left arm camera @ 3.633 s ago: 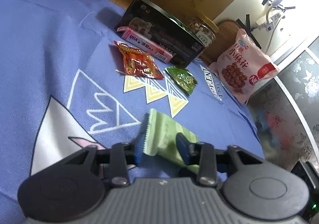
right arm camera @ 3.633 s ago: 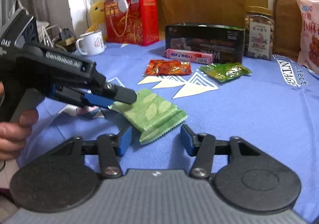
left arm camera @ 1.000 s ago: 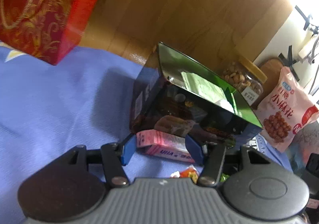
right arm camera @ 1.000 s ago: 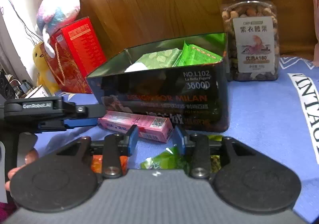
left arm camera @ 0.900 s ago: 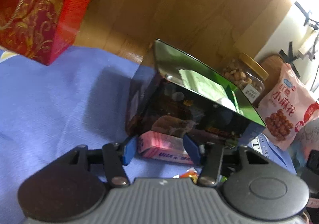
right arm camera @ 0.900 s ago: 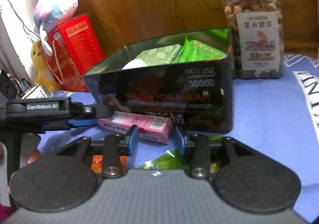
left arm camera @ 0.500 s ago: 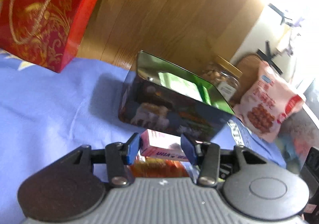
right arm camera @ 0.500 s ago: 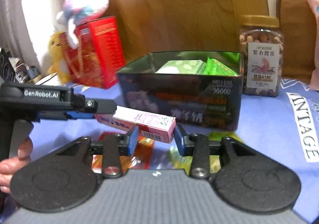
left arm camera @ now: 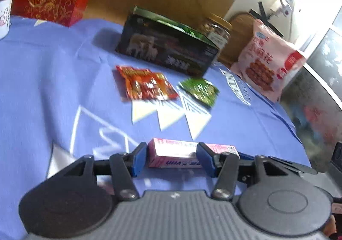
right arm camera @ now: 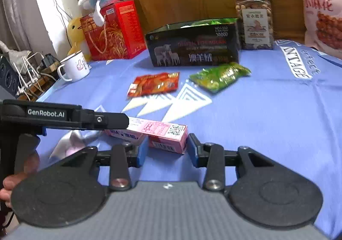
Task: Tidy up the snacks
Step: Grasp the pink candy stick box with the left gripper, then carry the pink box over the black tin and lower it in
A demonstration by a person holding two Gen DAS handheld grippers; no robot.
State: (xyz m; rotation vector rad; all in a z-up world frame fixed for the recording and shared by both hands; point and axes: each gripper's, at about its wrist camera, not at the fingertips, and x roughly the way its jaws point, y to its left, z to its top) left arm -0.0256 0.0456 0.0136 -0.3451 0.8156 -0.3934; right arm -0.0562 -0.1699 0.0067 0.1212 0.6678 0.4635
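The pink box (right arm camera: 158, 133) hangs between both grippers, low at about 6 o'clock in each wrist view. The right gripper (right arm camera: 167, 147) is clamped across one end of it: both blue pads press on the box's sides. The left gripper (left arm camera: 172, 158) straddles the other end; its jaws have just been opening a little, with the box between them. In the left wrist view a thin gap shows beside the left-hand pad (left arm camera: 139, 160), and the right-hand pad overlaps the box front, so I cannot tell whether that gripper grips or only brackets the box. In the right wrist view the left gripper's arm comes in from 9 o'clock, its tip over the box's far end, with the person's hand (right arm camera: 15, 178) at 8 o'clock.

Beyond the box, on the blue cloth (right arm camera: 267, 111), lie two loose packets — a red packet (right arm camera: 154, 86) at about 11 o'clock and a green packet (right arm camera: 220, 76) at about 1 o'clock, well apart from the grippers. Behind them, at 12 o'clock, stands the open dark tin (right arm camera: 193, 49), with green wrappers showing over its rim. A nut jar (right arm camera: 254, 21) stands just beside the tin at 1 o'clock, a pink bag (right arm camera: 320, 7) at 2 o'clock, a red gift bag (right arm camera: 113, 30) at 11 o'clock and a white mug (right arm camera: 75, 68) at 10 o'clock.
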